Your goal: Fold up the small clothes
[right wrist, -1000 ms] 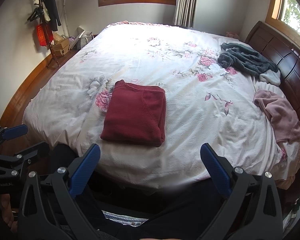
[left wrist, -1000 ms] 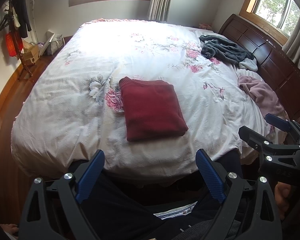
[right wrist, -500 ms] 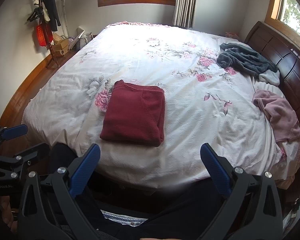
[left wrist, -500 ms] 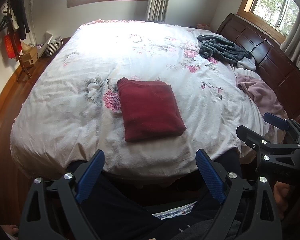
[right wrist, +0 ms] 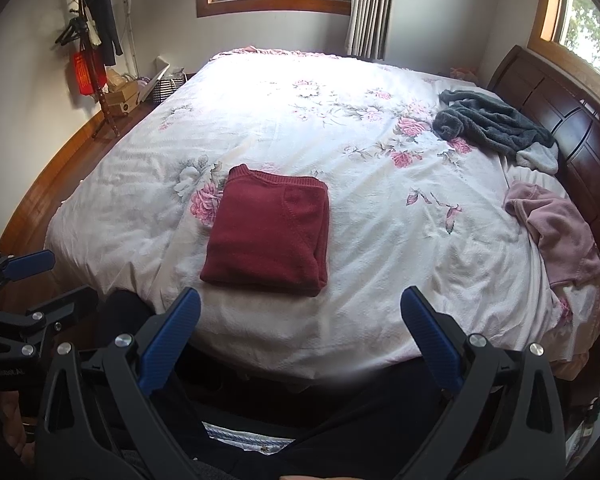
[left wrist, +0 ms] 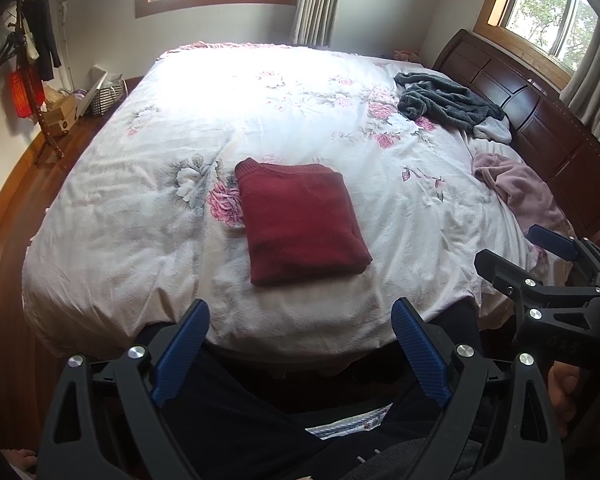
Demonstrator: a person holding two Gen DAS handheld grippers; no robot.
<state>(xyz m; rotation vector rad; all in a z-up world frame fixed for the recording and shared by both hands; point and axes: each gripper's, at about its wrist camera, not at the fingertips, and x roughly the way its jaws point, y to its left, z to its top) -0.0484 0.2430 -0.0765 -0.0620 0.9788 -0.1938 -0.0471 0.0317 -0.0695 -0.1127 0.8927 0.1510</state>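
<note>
Lying folded on the bed (left wrist: 148, 184), the red sweater (left wrist: 300, 220) sits ahead of both grippers, beyond their fingertips and touching neither. The left gripper (left wrist: 300, 344) and right gripper (right wrist: 300, 332) are spread wide, empty. Grey clothes (right wrist: 492, 124) and pink clothes (right wrist: 560, 232) lie far right of the fingers.

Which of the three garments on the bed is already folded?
The red sweater, a neat flat rectangle near the bed's front edge. The grey garment and the pink garment lie crumpled by the headboard.
</note>
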